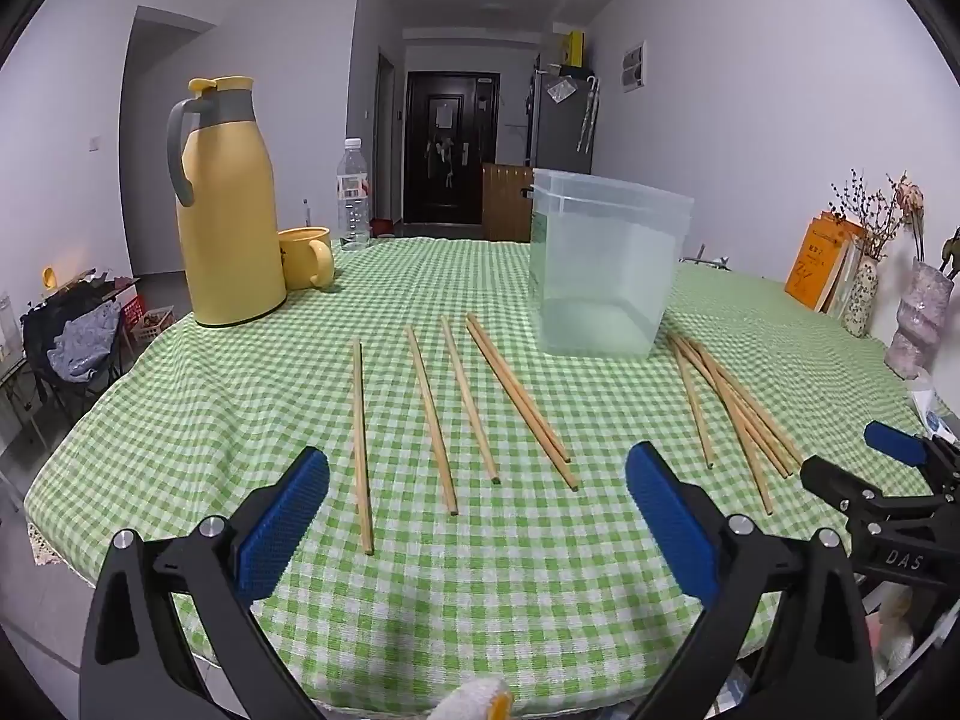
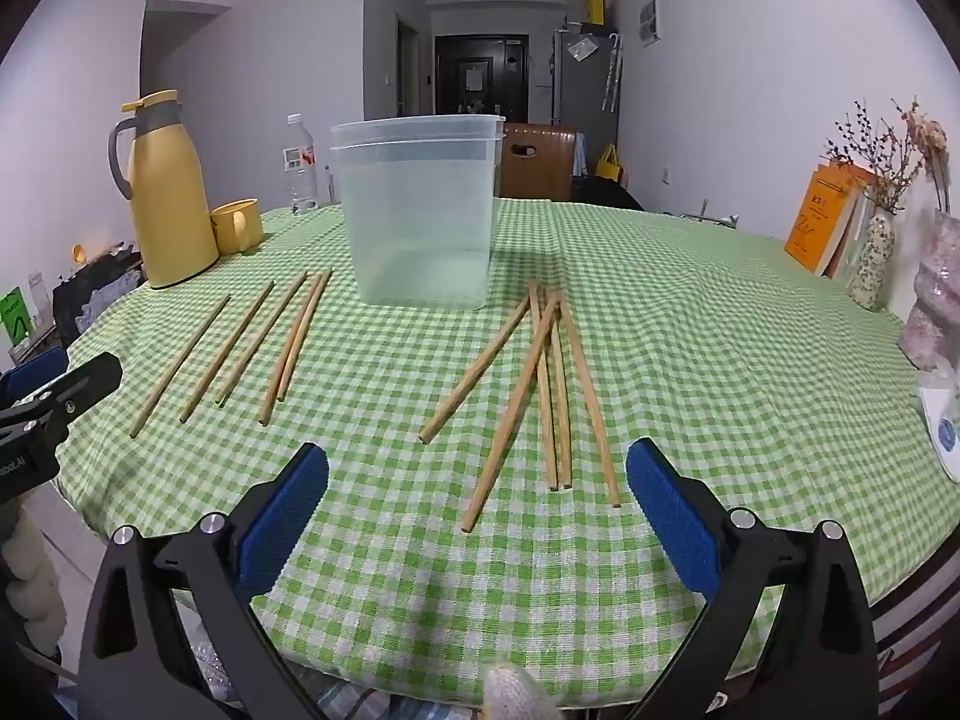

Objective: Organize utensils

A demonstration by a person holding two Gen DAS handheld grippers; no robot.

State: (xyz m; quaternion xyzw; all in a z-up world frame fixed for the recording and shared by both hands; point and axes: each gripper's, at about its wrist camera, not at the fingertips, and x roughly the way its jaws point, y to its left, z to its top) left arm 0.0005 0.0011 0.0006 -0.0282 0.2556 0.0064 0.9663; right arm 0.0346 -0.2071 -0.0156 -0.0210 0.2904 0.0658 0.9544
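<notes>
Several wooden chopsticks lie on a green checked tablecloth (image 1: 480, 570). One spread group (image 1: 456, 414) lies left of a clear plastic container (image 1: 606, 264); it also shows in the right wrist view (image 2: 240, 348). A crossed pile (image 1: 732, 408) lies to the container's right, also in the right wrist view (image 2: 540, 396). The container (image 2: 420, 210) stands upright and looks empty. My left gripper (image 1: 477, 480) is open and empty, near the spread group's close ends. My right gripper (image 2: 477, 480) is open and empty, just before the pile.
A yellow thermos jug (image 1: 225, 204), a yellow mug (image 1: 306, 255) and a water bottle (image 1: 353, 195) stand at the back left. Books (image 2: 831, 222) and vases with dried flowers (image 2: 876, 252) stand at the right edge. The table edge is close below both grippers.
</notes>
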